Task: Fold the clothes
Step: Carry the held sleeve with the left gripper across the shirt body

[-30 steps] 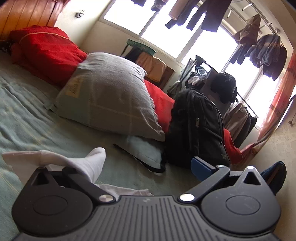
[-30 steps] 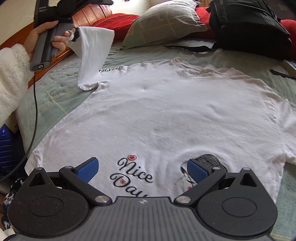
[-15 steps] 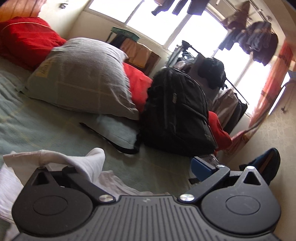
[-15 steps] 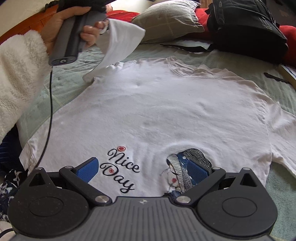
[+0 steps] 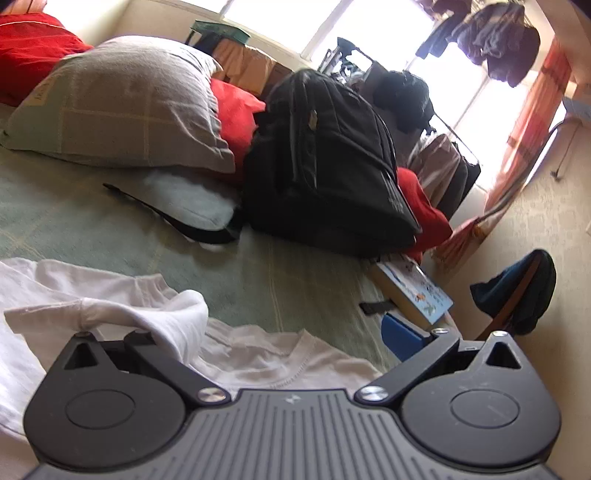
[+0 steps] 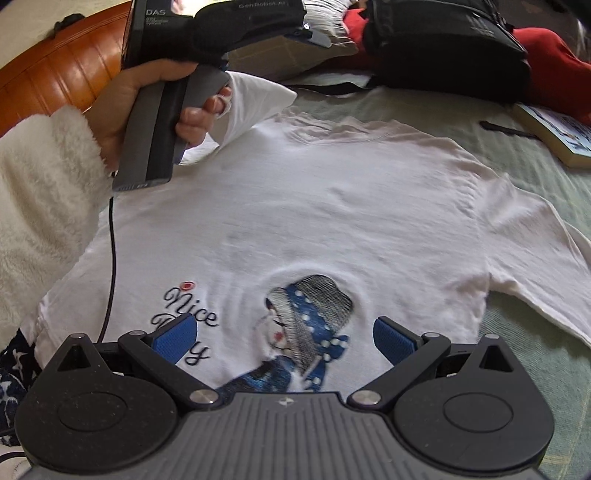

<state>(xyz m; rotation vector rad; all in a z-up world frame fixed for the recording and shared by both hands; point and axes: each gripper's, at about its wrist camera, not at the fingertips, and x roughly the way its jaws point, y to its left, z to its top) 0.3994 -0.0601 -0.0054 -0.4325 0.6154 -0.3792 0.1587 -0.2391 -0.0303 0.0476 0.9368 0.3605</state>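
A white T-shirt [image 6: 332, 206] lies flat on the green bed sheet [image 6: 535, 155], with a "Nice Day" print and a blue-hatted figure near me. My right gripper [image 6: 284, 339] hovers open just over that print, nothing between its blue pads. A person's hand [image 6: 122, 99] in a fluffy white sleeve holds my left gripper [image 6: 306, 33] above the shirt's far left shoulder. The shirt's left sleeve [image 5: 147, 317] is lifted and draped over one finger of my left gripper [image 5: 288, 328], whose jaws stand wide apart. That finger's pad is hidden under the cloth.
A grey pillow [image 5: 125, 107], red bedding [image 5: 236, 110] and a black backpack [image 5: 332, 166] line the head of the bed. A book [image 6: 554, 133] and a black strap [image 5: 177, 218] lie on the sheet. A wooden bed frame [image 6: 55, 74] runs along the left.
My left gripper has carried the lifted sleeve rightwards and inwards over the shirt's shoulder. My right gripper has moved forward over the print, still open.
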